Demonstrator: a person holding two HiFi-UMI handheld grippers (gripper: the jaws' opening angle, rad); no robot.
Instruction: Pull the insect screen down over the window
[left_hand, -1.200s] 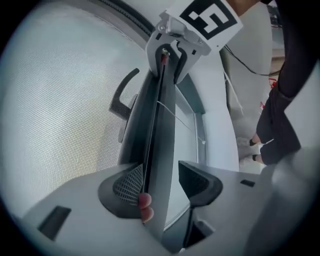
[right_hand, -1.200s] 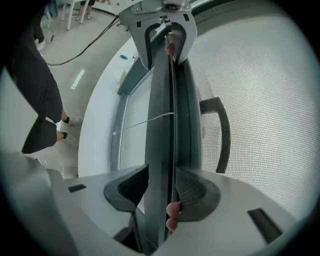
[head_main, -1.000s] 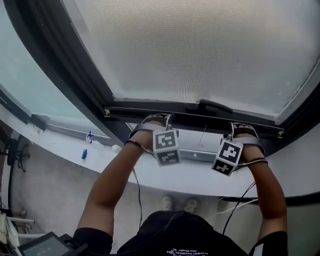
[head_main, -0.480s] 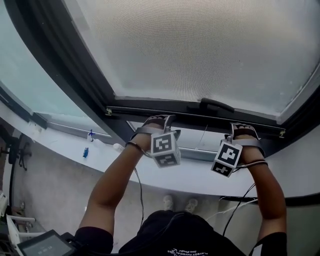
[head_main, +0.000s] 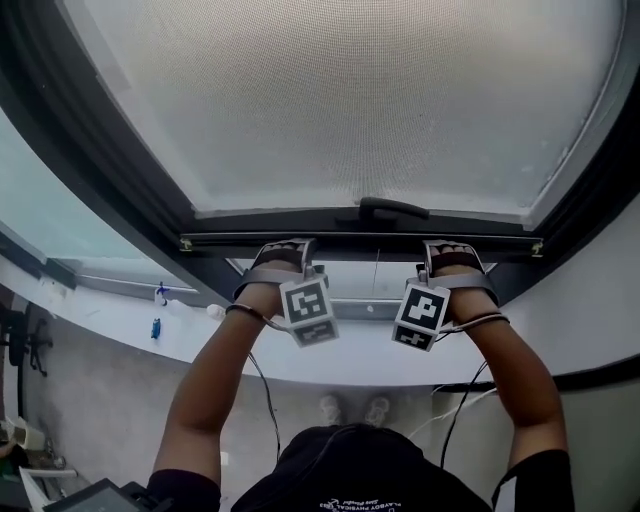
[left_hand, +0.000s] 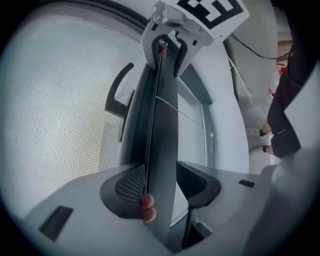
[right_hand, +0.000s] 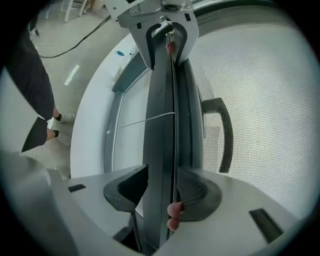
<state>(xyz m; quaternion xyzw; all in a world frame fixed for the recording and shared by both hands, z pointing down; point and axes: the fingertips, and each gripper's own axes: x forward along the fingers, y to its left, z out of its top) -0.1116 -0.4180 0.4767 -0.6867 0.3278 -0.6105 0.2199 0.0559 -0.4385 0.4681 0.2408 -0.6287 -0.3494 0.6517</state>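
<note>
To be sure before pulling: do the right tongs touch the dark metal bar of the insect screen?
Touching. In the right gripper view both pads of the right tongs press the dark metal bar, no gap.

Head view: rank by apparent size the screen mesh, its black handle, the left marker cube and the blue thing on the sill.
1. Screen mesh, by far.
2-3. Left marker cube and black handle: unsure; the cube looks bulkier but is nearer the camera, the handle longer.
4. Blue thing, smallest.
</note>
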